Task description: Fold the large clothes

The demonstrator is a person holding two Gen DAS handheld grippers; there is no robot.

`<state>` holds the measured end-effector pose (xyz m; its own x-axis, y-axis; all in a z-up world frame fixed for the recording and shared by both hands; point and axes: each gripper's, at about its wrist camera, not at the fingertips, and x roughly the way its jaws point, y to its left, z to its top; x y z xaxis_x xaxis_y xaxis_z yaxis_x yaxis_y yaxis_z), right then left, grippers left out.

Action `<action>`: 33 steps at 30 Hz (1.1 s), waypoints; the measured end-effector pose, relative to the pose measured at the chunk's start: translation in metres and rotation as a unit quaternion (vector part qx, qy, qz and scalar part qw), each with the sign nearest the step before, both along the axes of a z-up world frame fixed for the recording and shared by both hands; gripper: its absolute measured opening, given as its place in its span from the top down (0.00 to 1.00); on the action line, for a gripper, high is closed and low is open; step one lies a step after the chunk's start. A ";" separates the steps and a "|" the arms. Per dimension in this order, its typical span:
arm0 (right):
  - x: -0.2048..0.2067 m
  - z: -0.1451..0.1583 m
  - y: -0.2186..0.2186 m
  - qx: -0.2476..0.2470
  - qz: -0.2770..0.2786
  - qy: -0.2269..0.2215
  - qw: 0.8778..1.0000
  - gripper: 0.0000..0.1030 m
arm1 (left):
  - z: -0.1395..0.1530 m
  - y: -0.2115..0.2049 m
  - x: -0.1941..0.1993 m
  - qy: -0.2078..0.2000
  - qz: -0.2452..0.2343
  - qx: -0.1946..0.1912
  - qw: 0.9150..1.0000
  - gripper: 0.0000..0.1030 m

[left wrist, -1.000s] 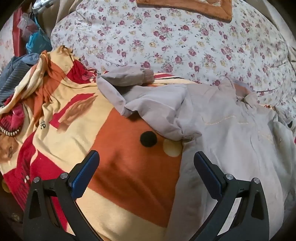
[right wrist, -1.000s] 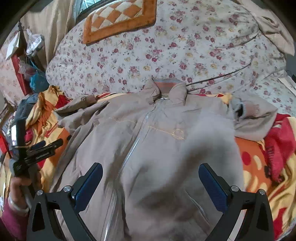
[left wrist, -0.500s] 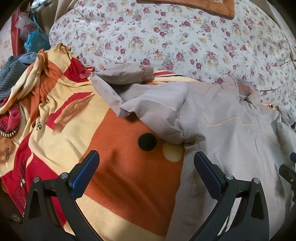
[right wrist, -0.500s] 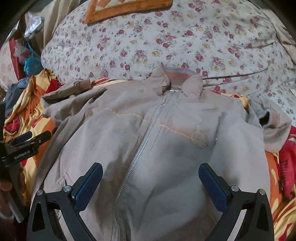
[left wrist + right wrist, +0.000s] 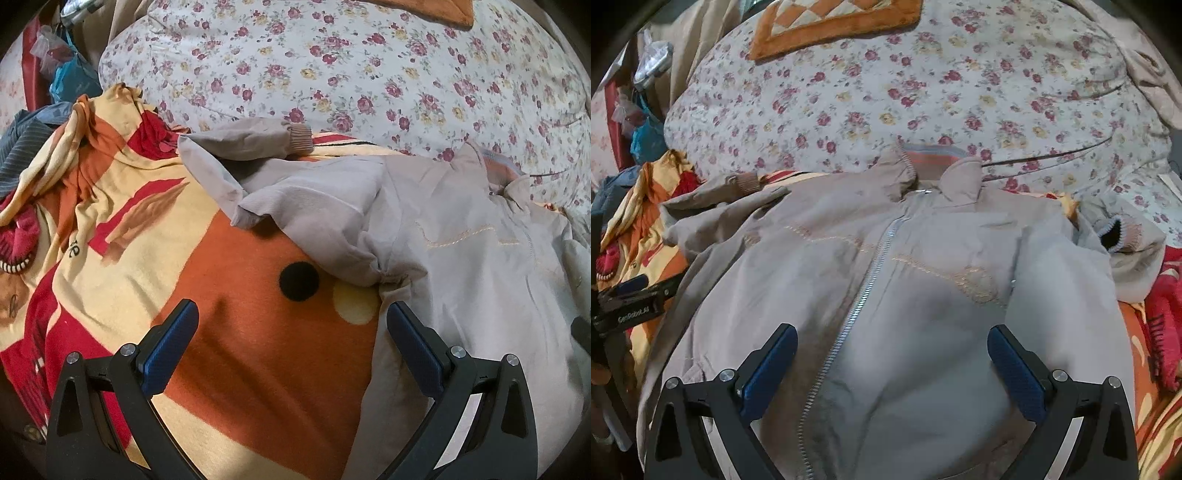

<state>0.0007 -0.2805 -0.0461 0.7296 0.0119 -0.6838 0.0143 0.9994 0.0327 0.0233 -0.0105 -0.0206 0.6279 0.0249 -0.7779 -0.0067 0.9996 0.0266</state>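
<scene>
A beige zip-up jacket (image 5: 923, 295) lies front up on the bed, zipped, collar toward the floral quilt. Its left sleeve (image 5: 295, 199) is bunched and folded, the ribbed cuff (image 5: 297, 138) resting near the quilt. The other sleeve's cuff (image 5: 1115, 236) lies at the right. My right gripper (image 5: 892, 350) hovers open over the jacket's lower front, straddling the zipper (image 5: 864, 295). My left gripper (image 5: 291, 332) is open above the orange blanket (image 5: 258, 350), its right finger at the jacket's side edge. In the right wrist view the left gripper (image 5: 635, 295) shows at the far left.
A bulky floral quilt (image 5: 886, 92) rises behind the jacket, with an orange checked cushion (image 5: 831, 26) on top. An orange, yellow and red blanket (image 5: 110, 240) covers the bed. Striped dark cloth (image 5: 22, 147) and bags (image 5: 70, 74) sit at the far left.
Both grippers have moved forward toward the jacket. The right one now sits closer over the zipper; the left one's view has shifted slightly right. The jacket has not moved.
</scene>
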 end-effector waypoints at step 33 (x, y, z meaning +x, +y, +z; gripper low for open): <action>0.008 -0.016 -0.029 0.061 -0.002 0.015 0.998 0.00 | 0.036 0.034 0.148 0.001 0.014 0.188 0.982 0.01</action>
<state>0.0087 -0.3100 -0.0616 0.7087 0.0930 -0.6994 0.0211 0.9880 0.1528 0.1711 0.0240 0.0153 0.6220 0.3285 -0.7108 -0.0338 0.9182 0.3947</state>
